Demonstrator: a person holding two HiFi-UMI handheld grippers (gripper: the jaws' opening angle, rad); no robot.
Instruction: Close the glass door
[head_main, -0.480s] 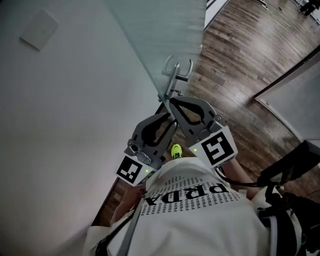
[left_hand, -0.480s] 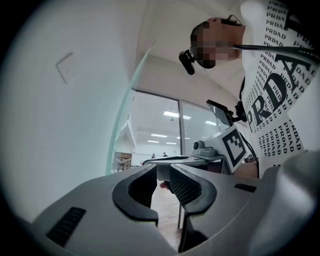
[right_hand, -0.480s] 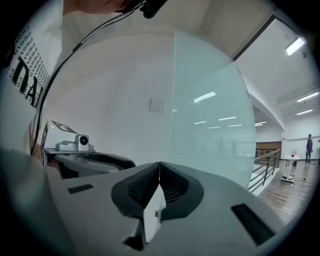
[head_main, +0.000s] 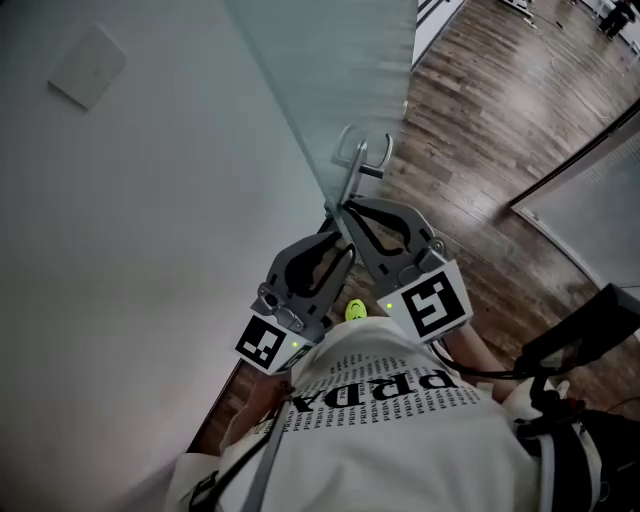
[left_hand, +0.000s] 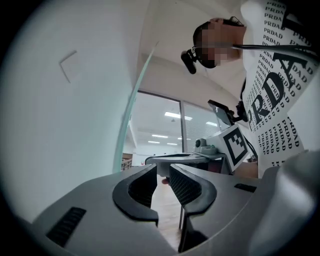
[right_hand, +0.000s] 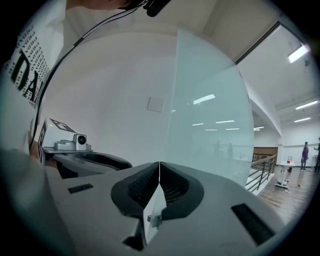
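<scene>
The glass door (head_main: 330, 70) stands beside a white wall, its metal handle (head_main: 360, 160) on the side toward the wooden floor. My right gripper (head_main: 345, 212) is at the door's free edge just below the handle. In the right gripper view its jaws (right_hand: 159, 172) are shut on the thin edge of the glass door (right_hand: 210, 125), which runs straight between the pads. My left gripper (head_main: 338, 248) sits close beside it, nearer the wall, jaws a little apart. The left gripper view shows that gap (left_hand: 163, 182) empty, and the door's edge (left_hand: 131, 115) rising to its left.
A white wall with a small square plate (head_main: 88, 66) lies left of the door. Wooden floor (head_main: 480, 120) spreads to the right, with another glass partition (head_main: 590, 180) at its far side. A railing (right_hand: 262, 167) and distant people (right_hand: 305, 155) show beyond the door.
The whole view has shifted slightly down and right. The grippers and the door keep the same relation to each other.
</scene>
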